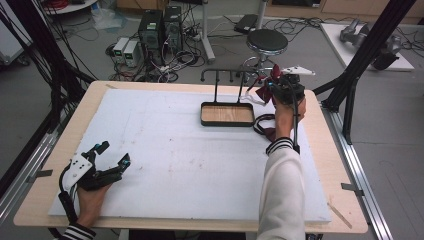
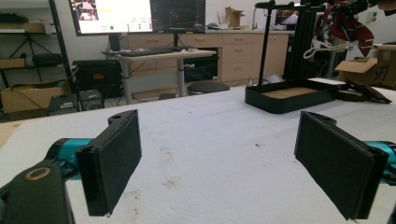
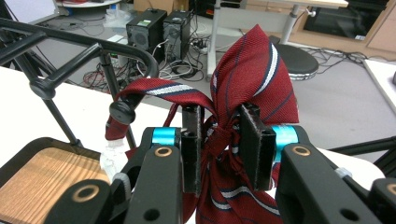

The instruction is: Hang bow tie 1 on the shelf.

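A dark red tie (image 3: 252, 65) with navy and white stripes is bunched between the jaws of my right gripper (image 3: 220, 140), which is shut on it. In the high view the right gripper (image 1: 280, 89) holds the tie (image 1: 266, 89) up beside the right end of a black rack (image 1: 222, 75). Part of the tie drapes over a black hook (image 3: 122, 112) of the rack. The rack stands on a black tray with a wooden floor (image 1: 227, 114). My left gripper (image 1: 112, 156) rests low at the near left of the table, jaws open, nothing between its pads (image 2: 114, 163).
A white foam sheet (image 1: 170, 150) covers the wooden table. A dark strap or belt (image 1: 262, 127) lies just right of the tray. Beyond the far edge stand a stool (image 1: 267, 41), computer towers (image 1: 161, 27) and loose cables. Black frame posts rise at both sides.
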Demonstrator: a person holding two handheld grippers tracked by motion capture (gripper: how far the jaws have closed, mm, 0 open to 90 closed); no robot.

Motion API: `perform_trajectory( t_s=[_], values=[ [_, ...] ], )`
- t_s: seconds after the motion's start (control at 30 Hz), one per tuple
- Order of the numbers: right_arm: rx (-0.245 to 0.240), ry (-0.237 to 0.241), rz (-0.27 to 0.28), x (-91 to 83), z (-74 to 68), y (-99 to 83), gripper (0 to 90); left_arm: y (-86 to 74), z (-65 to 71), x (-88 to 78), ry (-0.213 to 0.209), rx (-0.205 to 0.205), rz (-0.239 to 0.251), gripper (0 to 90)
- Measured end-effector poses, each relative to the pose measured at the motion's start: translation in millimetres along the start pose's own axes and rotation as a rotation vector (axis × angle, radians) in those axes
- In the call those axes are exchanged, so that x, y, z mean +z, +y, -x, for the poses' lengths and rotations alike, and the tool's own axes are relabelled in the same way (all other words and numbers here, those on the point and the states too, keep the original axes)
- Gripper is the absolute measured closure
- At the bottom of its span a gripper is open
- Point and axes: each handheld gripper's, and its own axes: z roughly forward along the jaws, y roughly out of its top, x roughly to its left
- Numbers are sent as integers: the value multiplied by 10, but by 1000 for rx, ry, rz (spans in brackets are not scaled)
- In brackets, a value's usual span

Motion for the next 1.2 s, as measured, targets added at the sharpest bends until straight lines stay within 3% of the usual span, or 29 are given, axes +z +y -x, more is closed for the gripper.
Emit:
perform_trajectory(
  t_s=[0.4,0.73,0.8,0.87,1.0,1.2],
  values=[
    [-3,14,-35,67,-12,-32,711,1,0,0,0,-3,-2,151],
    [-33,23,-83,144,-74,-61,676,-1,0,0,0,-3,1,151],
    [-41,28,-92,157,-80,-69,617,0,0,-1,0,-3,0,151],
    [-63,26,-98,179,-93,-80,460,0,0,-1,0,-2,1,152],
    [-105,6,-128,205,-142,-85,228,0,1,0,0,0,1,151],
    [-109,-17,-122,181,-185,-76,114,0,3,-1,1,1,1,151]
  ],
)
